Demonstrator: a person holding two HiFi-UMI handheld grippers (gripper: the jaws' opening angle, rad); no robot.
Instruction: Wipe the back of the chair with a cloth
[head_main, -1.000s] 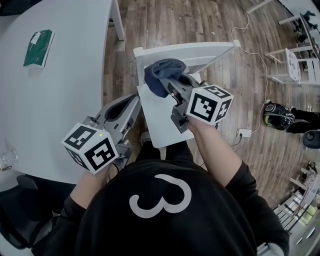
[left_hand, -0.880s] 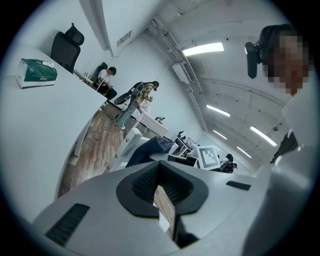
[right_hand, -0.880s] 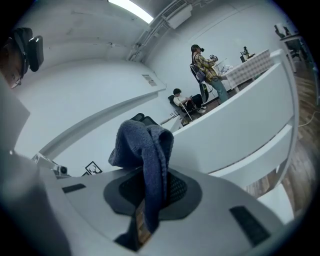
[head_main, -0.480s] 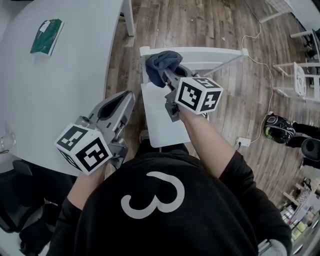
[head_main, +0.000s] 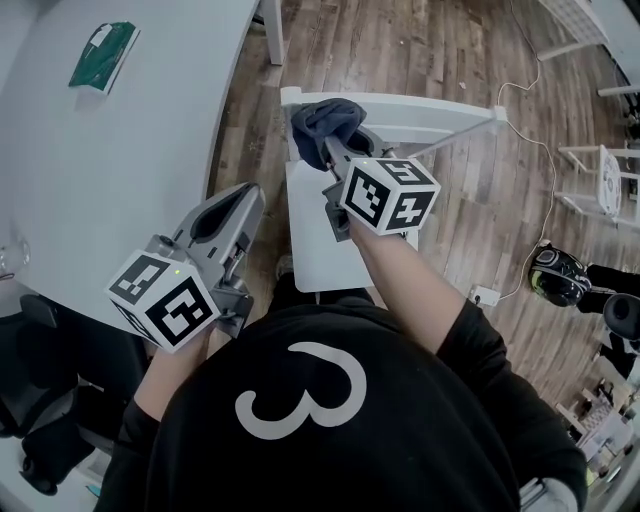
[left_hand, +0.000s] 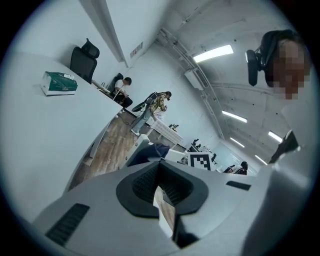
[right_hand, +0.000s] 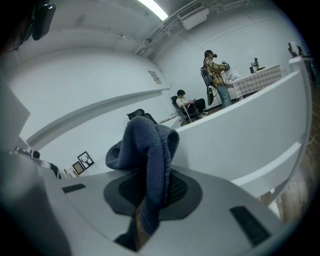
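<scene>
Pinching a bunched dark blue cloth (head_main: 322, 122) between its jaws, the right gripper (head_main: 336, 152) holds it against the left end of the white wooden chair's back rail (head_main: 430, 108), placed to wipe along it. The left gripper (head_main: 228, 212) hangs aside, jaws pressed together, empty.

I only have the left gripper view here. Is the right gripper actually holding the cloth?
Observer: Yes. The right gripper view shows the right gripper shut on the dark blue cloth.
Operator: Where is it on the chair?
Observer: In the head view, the cloth is bunched at the table-side end of the chair back.
Operator: And my left gripper?
Observer: The left gripper sits by the table edge, apart from the chair.
</scene>
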